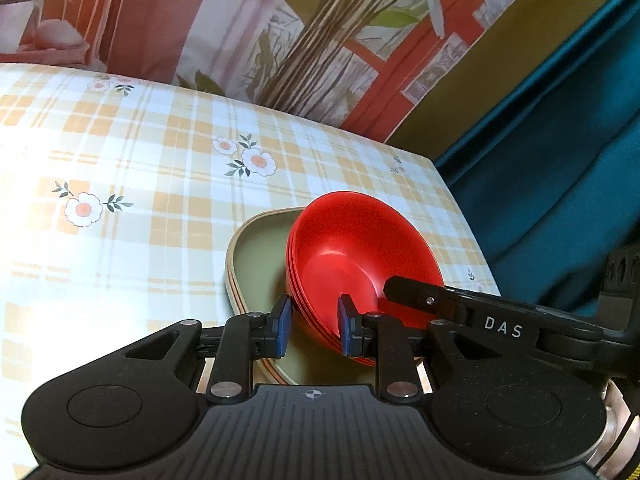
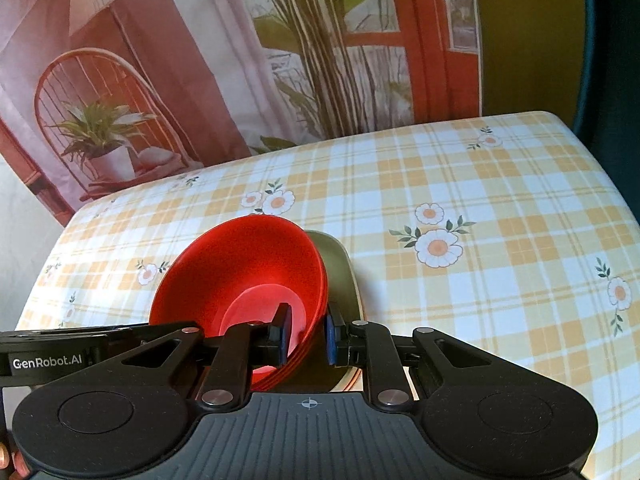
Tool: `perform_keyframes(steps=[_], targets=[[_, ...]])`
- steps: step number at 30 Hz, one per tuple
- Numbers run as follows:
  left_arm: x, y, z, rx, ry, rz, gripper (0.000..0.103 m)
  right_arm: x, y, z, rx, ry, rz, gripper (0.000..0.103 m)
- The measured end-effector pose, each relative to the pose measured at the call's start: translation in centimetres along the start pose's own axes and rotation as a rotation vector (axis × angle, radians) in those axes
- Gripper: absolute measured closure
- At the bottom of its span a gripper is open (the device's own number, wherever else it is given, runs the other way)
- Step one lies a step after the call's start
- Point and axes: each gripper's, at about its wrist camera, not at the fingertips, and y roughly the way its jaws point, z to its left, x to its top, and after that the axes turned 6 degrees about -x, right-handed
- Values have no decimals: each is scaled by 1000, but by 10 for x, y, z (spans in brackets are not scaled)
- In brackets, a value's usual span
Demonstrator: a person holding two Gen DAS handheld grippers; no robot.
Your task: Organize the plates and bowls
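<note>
A stack of red bowls [image 1: 360, 256] stands on a stack of olive-green plates [image 1: 260, 252] on the checked tablecloth. My left gripper [image 1: 314, 326] straddles the near left rim of the bowl stack, one blue pad inside and one outside, with a gap showing beside the rim. My right gripper [image 2: 306, 336] straddles the stack's right rim [image 2: 256, 272] the same way, jaws close around the wall. The plates [image 2: 340, 280] show behind the bowls. The right gripper's body [image 1: 460, 308] also reaches in across the bowls from the right in the left wrist view.
The table [image 2: 480, 208] carries a yellow checked floral cloth; its right edge [image 1: 460, 216] drops beside a teal curtain [image 1: 560, 160]. A printed backdrop [image 2: 240, 60] hangs behind the far edge.
</note>
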Motion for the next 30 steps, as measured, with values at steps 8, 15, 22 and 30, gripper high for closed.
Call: perform_keyframes(steps=[8, 15, 22, 30], targets=[[2, 0, -3, 24, 26, -3, 78, 4, 8, 1, -26, 21, 27, 86], [6, -9, -9, 76, 75, -16, 59, 5, 4, 5, -49, 5, 18, 84], [9, -33, -21, 133, 130, -62, 43, 9, -19, 12, -64, -27, -35, 77], [7, -78, -44, 248, 224, -168, 13, 12, -60, 23, -102, -71, -145, 49]])
